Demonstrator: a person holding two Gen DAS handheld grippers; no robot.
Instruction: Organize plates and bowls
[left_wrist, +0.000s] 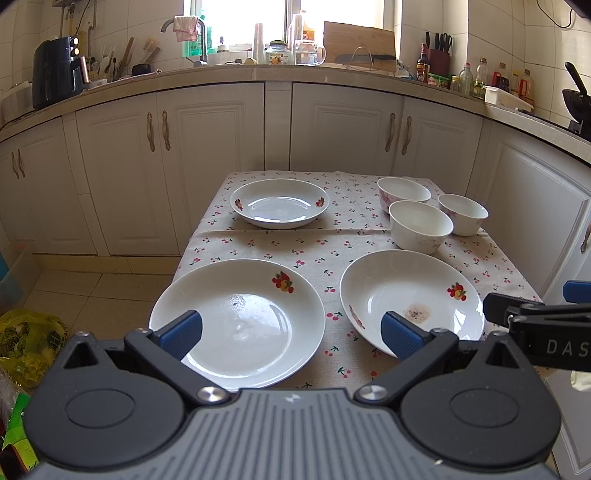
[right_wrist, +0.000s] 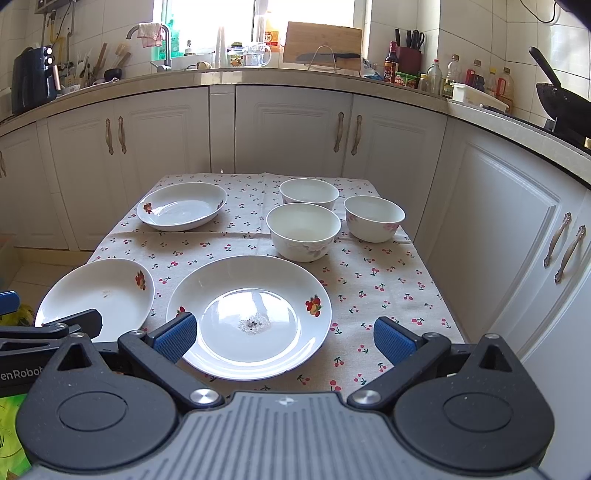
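Three white plates with fruit prints lie on a cherry-print tablecloth (left_wrist: 280, 247): a near-left plate (left_wrist: 240, 317) (right_wrist: 99, 295), a near-right plate (left_wrist: 406, 295) (right_wrist: 251, 314) with a small dirty spot, and a far plate (left_wrist: 279, 202) (right_wrist: 181, 206). Three white bowls (left_wrist: 421, 225) (right_wrist: 303, 229) stand upright in a cluster at the far right. My left gripper (left_wrist: 291, 334) is open, hovering at the near edge between the two near plates. My right gripper (right_wrist: 284, 338) is open over the near rim of the near-right plate. Nothing is held.
The small table stands in front of white cabinets (left_wrist: 207, 147) under a cluttered counter (left_wrist: 258, 72). A yellow bag (left_wrist: 26, 339) lies on the tiled floor to the left. A cabinet wall (right_wrist: 517, 229) runs close along the table's right side. A black wok (right_wrist: 561, 99) sits at far right.
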